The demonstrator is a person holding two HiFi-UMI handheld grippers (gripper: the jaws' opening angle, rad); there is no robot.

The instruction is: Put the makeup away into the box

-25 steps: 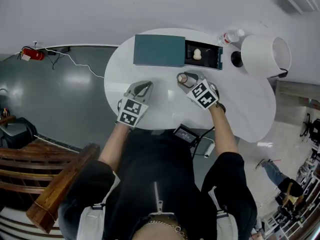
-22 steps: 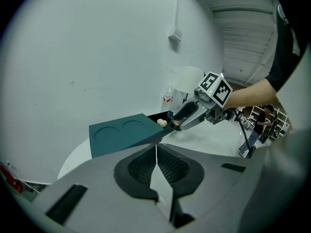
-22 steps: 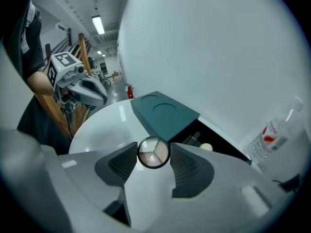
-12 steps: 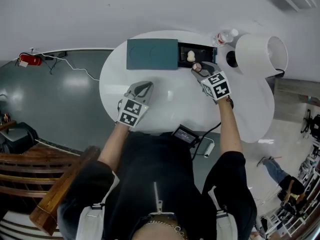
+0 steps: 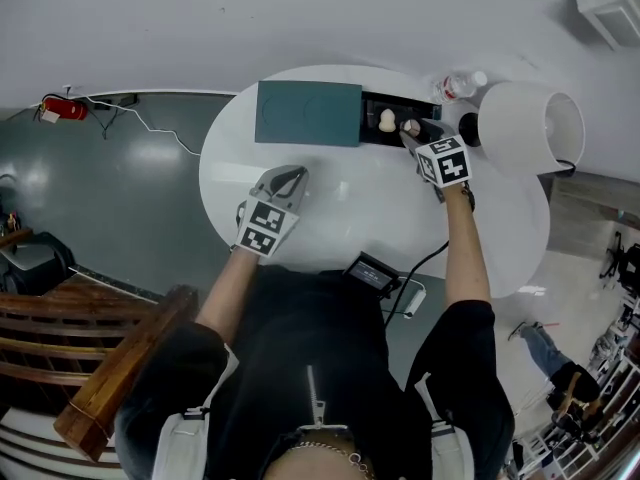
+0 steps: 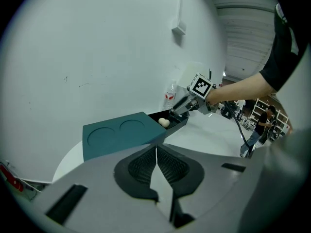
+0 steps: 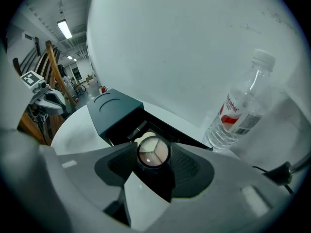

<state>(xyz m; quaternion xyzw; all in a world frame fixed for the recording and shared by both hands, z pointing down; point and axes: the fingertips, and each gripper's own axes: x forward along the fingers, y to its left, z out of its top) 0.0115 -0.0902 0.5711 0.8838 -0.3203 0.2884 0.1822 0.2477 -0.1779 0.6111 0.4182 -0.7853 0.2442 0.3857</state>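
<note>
Two tools in view over a round white table [image 5: 340, 203]. At the near edge lies a small black device [image 5: 372, 268] with a cable running off the table.

Left tool [image 5: 287, 176]: jaws closed together, nothing between them, low over bare table on the near left.

Room: grey-green floor [image 5: 120, 188] to the left, wooden bench [image 5: 100, 368] at lower left, a red object [image 5: 62, 108] with a white cable on the floor by the wall.

Right tool [image 5: 413, 131]: jaws wide, clamped on a round compact [image 7: 153, 151], held over the open black drawer [image 5: 373, 120].

Compact has no long axis; its flat face, split into three pale sections, is turned up and back toward the right gripper view.

Teal box [image 5: 308, 114]: long axis runs left to right along the far side of the table, with the drawer slid out at the right end. A beige sponge [image 5: 386, 120] lies in the drawer, just left of the compact.

Beyond, by the white wall: a clear water bottle [image 5: 455, 86] and a white drum-shaped shade [image 5: 530, 128].
</note>
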